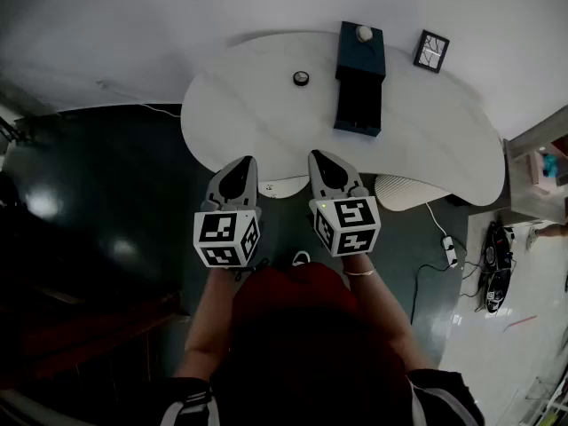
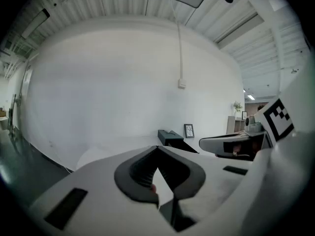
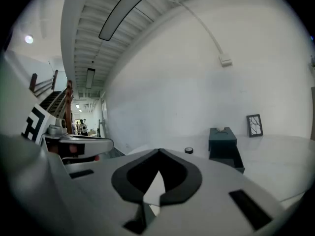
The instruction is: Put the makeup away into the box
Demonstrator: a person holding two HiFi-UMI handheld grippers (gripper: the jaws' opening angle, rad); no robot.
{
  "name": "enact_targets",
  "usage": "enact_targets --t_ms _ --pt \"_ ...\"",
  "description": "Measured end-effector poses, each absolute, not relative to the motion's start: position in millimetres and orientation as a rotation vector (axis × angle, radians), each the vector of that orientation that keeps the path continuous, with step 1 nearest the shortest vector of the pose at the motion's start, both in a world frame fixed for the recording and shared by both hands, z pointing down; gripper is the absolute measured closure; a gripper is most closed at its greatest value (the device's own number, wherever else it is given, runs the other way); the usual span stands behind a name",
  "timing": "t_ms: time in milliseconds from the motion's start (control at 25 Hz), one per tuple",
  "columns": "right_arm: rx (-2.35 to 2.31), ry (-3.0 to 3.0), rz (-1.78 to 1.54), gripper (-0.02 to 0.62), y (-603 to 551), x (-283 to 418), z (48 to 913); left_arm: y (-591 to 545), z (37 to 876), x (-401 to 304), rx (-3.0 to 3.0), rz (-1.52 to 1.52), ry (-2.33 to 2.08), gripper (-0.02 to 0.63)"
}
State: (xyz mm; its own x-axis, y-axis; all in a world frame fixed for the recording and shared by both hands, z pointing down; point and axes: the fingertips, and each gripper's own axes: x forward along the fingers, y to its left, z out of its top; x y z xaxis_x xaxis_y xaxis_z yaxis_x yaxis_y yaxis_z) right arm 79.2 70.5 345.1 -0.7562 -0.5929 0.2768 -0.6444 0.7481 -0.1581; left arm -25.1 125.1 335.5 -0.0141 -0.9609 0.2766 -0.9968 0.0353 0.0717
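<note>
A dark teal box [image 1: 359, 60] stands on the white table [image 1: 257, 114], its drawer [image 1: 358, 106] pulled out toward me. A small round black makeup pot [image 1: 302, 78] lies left of the box, and a pale round item [image 1: 364, 33] rests on the box top. My left gripper [image 1: 240, 163] and right gripper [image 1: 321, 156] hover side by side at the table's near edge, both shut and empty. The right gripper view shows its jaw tips [image 3: 159, 151] meeting, with the pot [image 3: 189, 150] and box [image 3: 222, 141] beyond. The left gripper's tips [image 2: 157, 147] also meet.
A small framed picture [image 1: 431, 51] stands on the table right of the box. A white ribbed object [image 1: 404, 189] sits under the table's near right edge. Cables and a power strip [image 1: 448, 245] lie on the floor at right, beside a shelf unit [image 1: 541, 162].
</note>
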Motion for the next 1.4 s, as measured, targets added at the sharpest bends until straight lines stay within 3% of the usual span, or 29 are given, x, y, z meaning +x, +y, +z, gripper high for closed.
enact_targets --t_ms 960,1400 --pt "0.984 -2.714 0.417 0.578 8.2 24.1 370.0 61.1 364.3 -84.2 2.006 0.167 -2.004 0.584" --pt "1.062 -2.574 0.505 0.528 -36.0 -21.2 398.0 2.7 384.1 -135.6 2.066 0.183 -1.859 0.584"
